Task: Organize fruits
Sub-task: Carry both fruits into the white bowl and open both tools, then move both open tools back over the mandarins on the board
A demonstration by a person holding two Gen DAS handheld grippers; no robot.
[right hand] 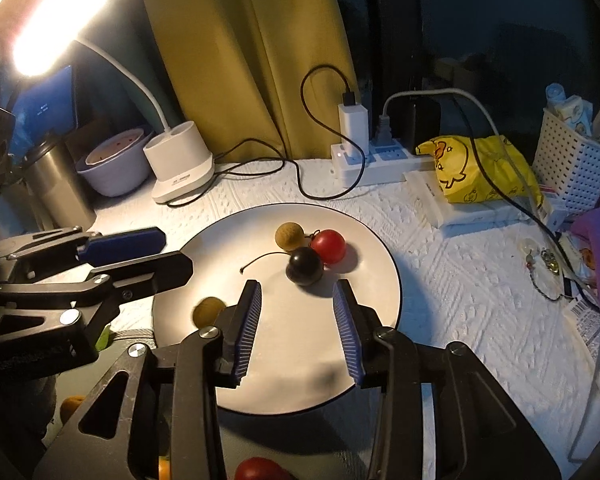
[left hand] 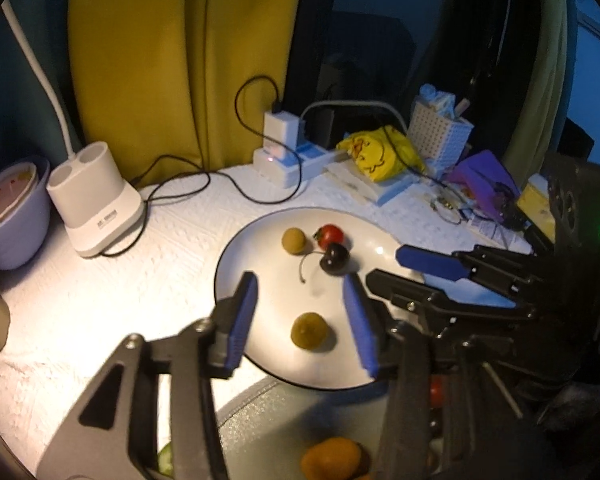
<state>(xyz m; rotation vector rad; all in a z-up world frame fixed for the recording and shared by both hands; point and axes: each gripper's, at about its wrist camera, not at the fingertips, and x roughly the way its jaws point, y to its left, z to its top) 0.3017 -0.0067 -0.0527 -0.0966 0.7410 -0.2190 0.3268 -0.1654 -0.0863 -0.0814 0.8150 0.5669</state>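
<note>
Table's near bowl [left hand: 260, 408] half-hidden, blurred.

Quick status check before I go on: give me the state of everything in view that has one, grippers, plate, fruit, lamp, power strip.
Left gripper: open, pads clear of the longan between them.
Right gripper: open, empty.
Near longan: lying loose on the plate.
White plate: holds four fruits.
Far longan, cherry tomato, dark cherry: clustered together on the plate.
Desk lamp: on.
Power strip: charger and plug inserted.
</note>
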